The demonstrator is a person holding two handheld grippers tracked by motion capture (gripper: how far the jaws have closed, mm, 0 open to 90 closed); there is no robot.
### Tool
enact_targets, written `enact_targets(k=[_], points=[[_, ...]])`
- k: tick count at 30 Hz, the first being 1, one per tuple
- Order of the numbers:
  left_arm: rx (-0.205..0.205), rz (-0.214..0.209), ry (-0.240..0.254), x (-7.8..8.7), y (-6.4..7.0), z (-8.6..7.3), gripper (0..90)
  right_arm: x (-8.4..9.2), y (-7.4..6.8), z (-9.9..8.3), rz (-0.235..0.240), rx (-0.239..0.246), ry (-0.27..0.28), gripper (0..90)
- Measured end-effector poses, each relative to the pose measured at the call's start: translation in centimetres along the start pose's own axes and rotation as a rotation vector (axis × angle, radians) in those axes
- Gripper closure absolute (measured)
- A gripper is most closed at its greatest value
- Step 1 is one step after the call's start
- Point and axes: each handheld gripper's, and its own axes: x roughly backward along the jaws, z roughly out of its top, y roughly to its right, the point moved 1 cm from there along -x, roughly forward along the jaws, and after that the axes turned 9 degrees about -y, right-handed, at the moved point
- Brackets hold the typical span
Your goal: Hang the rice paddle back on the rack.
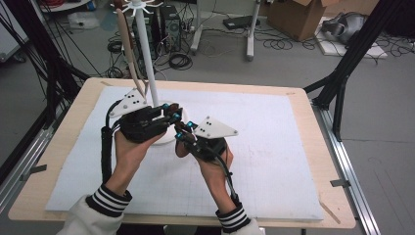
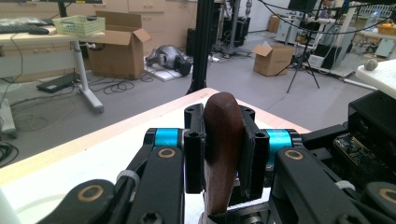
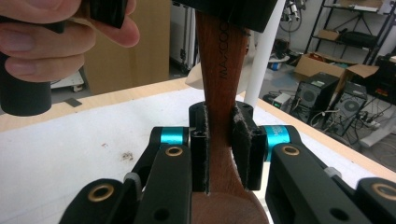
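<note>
gripping a dark wooden utensil (image 3: 223, 93) at both ends: left gripper (image 2: 224, 154) fingers are closing on the handle tip, right gripper (image 3: 219, 149) fingers are clamping the neck near the bowl. it is being held above the worktop (image 1: 274, 147), beside the white rack pole (image 1: 147, 58). judging it stiff, light, smooth and a little slippery; the narrow handle is offering the best hold. no containers in use; cardboard boxes (image 2: 116, 46) are standing on the floor.

- Dark brown wooden utensil (image 3: 223, 70), smooth and glossy: its handle end sits clamped between the left gripper (image 2: 224, 154) jaws, its wider part between the right gripper (image 3: 225, 149) jaws.
</note>
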Motion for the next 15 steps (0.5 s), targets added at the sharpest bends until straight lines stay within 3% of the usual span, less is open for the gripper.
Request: enact_targets(k=[9, 15], points=[[-0.012, -0.001, 0.005, 0.16, 0.07, 0.11, 76.1, 0.03, 0.04, 0.04, 0.003, 0.013, 0.017, 77.9], [-0.022, -0.013, 0.015, 0.3, 0.06, 0.22, 76.8, -0.08, 0.22, -0.03, 0.035, 0.007, 0.013, 72.4]])
